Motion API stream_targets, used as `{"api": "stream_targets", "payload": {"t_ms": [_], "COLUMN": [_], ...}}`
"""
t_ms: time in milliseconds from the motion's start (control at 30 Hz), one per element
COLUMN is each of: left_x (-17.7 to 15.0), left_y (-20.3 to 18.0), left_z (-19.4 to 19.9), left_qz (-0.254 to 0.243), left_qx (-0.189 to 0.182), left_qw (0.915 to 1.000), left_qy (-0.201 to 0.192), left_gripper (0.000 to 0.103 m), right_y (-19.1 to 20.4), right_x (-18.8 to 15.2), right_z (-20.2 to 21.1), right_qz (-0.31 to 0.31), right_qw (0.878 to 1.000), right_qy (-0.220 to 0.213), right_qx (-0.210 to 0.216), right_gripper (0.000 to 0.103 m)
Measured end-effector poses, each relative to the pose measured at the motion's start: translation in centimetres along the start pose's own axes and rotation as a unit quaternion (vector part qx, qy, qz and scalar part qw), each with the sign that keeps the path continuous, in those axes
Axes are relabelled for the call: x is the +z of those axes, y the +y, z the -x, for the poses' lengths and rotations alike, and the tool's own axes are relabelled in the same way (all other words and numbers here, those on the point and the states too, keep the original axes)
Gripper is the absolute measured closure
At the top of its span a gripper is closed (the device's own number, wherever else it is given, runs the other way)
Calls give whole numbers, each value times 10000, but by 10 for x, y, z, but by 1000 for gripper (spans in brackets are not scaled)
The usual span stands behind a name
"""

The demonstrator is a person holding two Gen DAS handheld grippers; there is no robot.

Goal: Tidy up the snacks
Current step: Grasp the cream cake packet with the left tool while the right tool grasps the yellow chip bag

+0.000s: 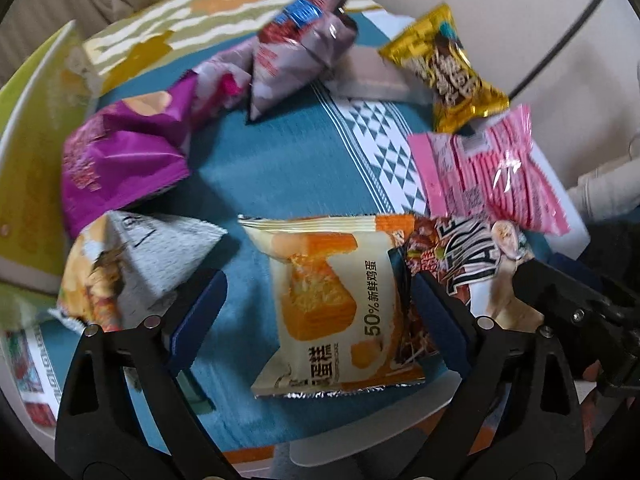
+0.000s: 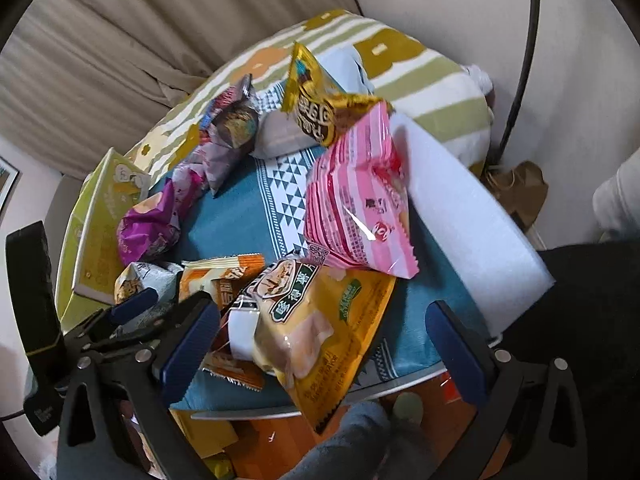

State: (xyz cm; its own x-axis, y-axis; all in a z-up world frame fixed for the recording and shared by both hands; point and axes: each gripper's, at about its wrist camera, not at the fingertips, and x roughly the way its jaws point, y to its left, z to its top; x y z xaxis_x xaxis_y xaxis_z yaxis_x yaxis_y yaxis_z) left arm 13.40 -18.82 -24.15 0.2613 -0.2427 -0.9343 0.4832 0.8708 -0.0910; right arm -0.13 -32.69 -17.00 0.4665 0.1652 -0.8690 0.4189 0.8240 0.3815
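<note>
Snack packets lie in a ring on a blue cloth point(image 1: 280, 168). In the left wrist view my left gripper point(image 1: 320, 316) is open around a cream and orange cake packet point(image 1: 328, 300). Around it lie a purple bag point(image 1: 120, 156), a grey-purple pack point(image 1: 296, 56), a gold packet point(image 1: 444, 68), a pink striped pack point(image 1: 488, 168) and a silver-orange pack point(image 1: 136, 264). In the right wrist view my right gripper point(image 2: 320, 340) is open over a yellow-orange packet point(image 2: 320, 328), near the pink pack point(image 2: 356, 200) and the left gripper point(image 2: 132, 308).
A yellow-green box point(image 2: 92, 232) stands at the left edge of the round table. A white foam sheet point(image 2: 472, 216) lies at the right. A patterned cushion point(image 2: 420, 72) and curtain are behind. A black cable point(image 2: 520, 80) hangs at the right.
</note>
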Motion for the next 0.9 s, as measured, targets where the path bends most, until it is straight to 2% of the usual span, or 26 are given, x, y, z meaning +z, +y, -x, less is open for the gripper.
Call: {"api": "stream_targets", "payload": {"t_ms": [67,133,233,433,900], "left_x": [1,2,3,4,4], "left_y": [1,4,6,7,18], "left_z": [-4,-8,-14,-17,-13], "left_qz": [-21,-3,-12,-69,64], "left_qx": [-68,-155,-241,-314,-348], "left_qw": [9999,9997,9993,9989,9988], "left_qy": [93,184,299,343,342], "left_gripper": [22,25,35,37,42], "right_y": [0,0,2,4,10], "right_x": [1,1,1,1,0], "right_z": [-8,-16,-23,-31,-43], "right_qz": [-79,-142,-216,-310,-438], "right_qw": [9999,9997,9993,9989,9974], "right_qy": [119,217,295,353,417], "right_qx": [-26,-28,-51,-35,392], "right_gripper": [1,1,1,1,1]}}
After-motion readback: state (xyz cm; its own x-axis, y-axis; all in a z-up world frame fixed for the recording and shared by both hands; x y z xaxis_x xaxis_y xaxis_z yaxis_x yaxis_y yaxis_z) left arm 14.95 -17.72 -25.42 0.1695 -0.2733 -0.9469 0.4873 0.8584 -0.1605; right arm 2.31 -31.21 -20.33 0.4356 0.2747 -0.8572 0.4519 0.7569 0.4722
